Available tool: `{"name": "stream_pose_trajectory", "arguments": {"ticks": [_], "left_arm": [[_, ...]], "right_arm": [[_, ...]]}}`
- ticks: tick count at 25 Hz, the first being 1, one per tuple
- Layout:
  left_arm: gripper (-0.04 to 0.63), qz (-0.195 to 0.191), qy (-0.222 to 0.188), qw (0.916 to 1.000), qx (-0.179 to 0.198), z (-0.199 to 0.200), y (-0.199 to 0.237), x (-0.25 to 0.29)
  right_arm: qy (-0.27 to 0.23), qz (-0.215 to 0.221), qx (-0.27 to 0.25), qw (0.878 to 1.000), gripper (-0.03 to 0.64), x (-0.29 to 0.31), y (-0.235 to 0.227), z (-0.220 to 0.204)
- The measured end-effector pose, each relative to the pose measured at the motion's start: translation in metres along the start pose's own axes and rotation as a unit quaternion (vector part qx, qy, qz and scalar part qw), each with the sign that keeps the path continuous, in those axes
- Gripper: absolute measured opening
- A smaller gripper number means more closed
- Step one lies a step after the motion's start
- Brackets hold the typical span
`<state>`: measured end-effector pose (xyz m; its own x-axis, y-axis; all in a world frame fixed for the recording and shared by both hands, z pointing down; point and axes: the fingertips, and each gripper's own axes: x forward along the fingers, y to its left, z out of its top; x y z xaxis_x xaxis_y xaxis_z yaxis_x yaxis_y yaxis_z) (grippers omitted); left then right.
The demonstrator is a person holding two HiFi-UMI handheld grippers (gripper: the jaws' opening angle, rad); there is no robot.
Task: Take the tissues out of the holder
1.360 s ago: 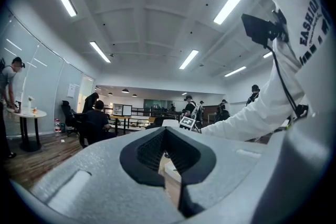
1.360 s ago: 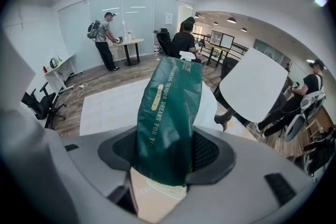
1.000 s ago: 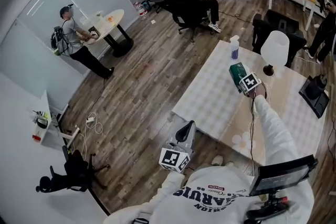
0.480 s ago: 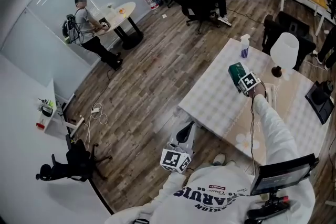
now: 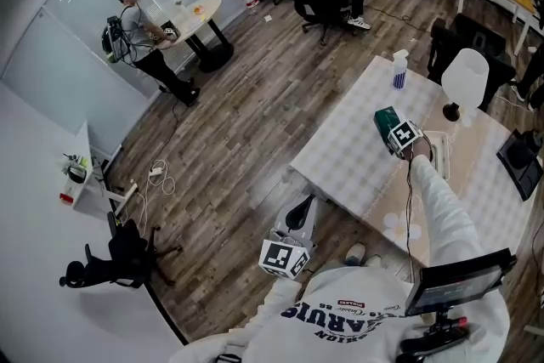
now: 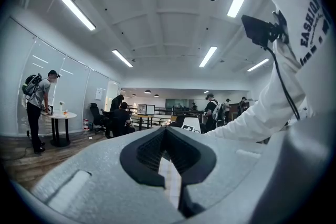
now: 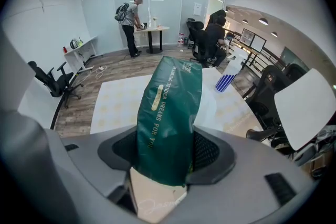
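Left gripper (image 6: pixel 167 131): off the near edge of the table (image 5: pixel 340 157), jaws together, empty.
Green tissue pack (image 5: pixel 387 121): lifted above the table, between the right jaws.
Right gripper (image 7: pixel 168 150): fingers clamped on the pack.
Change: almost none, the grip stays; the taking out seems done.

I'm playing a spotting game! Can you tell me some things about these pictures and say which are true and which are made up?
1. The right gripper grips a dark green plastic tissue pack. True.
2. The left gripper holds a tissue. False: its jaws are together, with nothing between them.
3. A white bottle with blue stripes stands on the pale checked table. True.
4. The tissue pack lies flat on the table. False: the right gripper holds it up.
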<state>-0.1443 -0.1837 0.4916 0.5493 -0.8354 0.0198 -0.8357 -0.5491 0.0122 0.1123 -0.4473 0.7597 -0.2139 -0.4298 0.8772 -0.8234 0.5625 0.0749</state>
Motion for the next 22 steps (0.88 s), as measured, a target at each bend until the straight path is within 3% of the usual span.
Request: {"name": "stream_pose_trajectory", "arguments": {"ticks": [12,22], "left_arm": [[0.005,0.004,0.008,1.0,-0.001,-0.003,0.009,0.011],[0.005,0.01,0.012,0.9999,0.0,0.0,0.015,0.016]], "right_arm": [[0.093,0.008,0.006,0.996,0.275,0.06,0.009,-0.071],[0.132,0.017,0.006,0.991,0.275,0.087,0.025,-0.118]]}}
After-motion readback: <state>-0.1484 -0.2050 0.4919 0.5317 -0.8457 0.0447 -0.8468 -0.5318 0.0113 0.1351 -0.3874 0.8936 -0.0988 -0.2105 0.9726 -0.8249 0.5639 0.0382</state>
